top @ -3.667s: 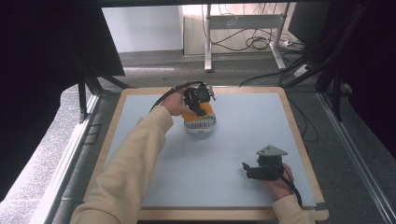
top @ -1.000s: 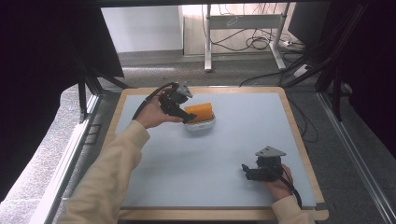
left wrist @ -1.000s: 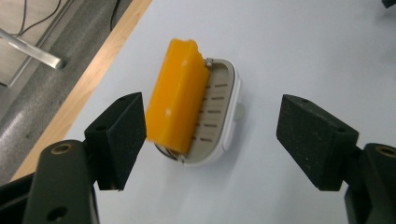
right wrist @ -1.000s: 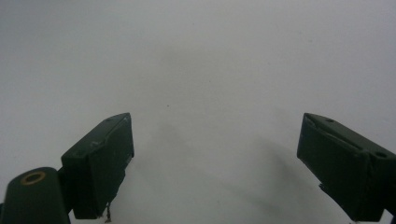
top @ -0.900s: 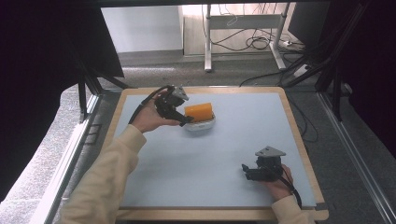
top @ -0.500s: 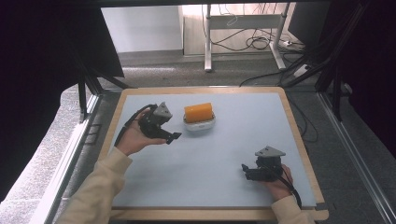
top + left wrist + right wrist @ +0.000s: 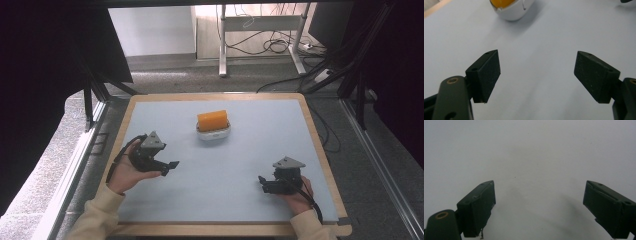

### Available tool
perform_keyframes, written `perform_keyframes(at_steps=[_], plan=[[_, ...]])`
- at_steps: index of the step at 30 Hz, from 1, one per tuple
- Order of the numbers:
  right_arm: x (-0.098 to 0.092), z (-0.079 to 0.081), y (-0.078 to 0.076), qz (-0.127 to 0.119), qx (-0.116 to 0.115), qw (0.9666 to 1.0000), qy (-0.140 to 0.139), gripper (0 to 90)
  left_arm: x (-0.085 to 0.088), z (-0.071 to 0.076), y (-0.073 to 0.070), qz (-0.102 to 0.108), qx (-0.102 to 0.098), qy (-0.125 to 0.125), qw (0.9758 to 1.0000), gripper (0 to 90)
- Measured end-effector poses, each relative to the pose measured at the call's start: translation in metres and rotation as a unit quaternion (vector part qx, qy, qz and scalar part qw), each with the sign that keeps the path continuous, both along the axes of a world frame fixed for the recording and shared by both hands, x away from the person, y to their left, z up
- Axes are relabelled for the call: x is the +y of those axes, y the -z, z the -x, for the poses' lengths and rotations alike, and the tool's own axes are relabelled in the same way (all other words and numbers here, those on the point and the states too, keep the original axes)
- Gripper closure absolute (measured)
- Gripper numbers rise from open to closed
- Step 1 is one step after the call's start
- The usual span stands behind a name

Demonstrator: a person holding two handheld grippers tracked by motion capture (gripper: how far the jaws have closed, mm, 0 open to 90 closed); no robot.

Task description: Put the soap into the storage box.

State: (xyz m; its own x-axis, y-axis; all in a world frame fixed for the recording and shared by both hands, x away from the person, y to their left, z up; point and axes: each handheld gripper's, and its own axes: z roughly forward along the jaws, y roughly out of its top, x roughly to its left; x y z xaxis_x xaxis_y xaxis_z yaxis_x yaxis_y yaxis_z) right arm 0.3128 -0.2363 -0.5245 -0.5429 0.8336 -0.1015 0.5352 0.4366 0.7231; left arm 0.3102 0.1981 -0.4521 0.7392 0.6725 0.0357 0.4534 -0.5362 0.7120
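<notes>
My right gripper [image 7: 263, 183]: unmoved, near right of pale blue table mat [image 7: 250, 150], jaws wide, empty. My left gripper [image 7: 170, 167]: withdrawn from the bowl to near left, jaws wide, empty. Orange block [image 7: 212, 120]: left in white round bowl [image 7: 213, 134], far centre

One overhead camera, two riding low on the grippers.
High view looks forward and down over the whole table [image 7: 280, 150]. Left gripper view skims close, facing the white bowl [image 7: 511, 11] at 11 o'clock, shared with high view; right gripper view apparently faces bare mat.
</notes>
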Motion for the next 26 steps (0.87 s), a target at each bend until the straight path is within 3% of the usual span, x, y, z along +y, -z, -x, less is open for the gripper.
perform_keyframes(at_steps=[6, 11, 26], plan=[[0.000, 0.000, 0.000, 0.001, 0.000, 1.0000, 0.000, 11.2, 0.014, 0.014, 0.015, 0.020, 0.007, -0.019, 0.9996, 20.8], [0.000, 0.000, -0.001, 0.001, -0.002, 1.0000, -0.002, 11.3, 0.016, 0.016, 0.025, 0.012, 0.016, -0.027, 0.9994, 20.5], [-0.002, 0.001, 0.000, 0.001, -0.005, 0.9999, -0.011, 11.3, 0.013, 0.016, 0.023, 0.009, 0.020, -0.024, 0.9995, 19.5]])
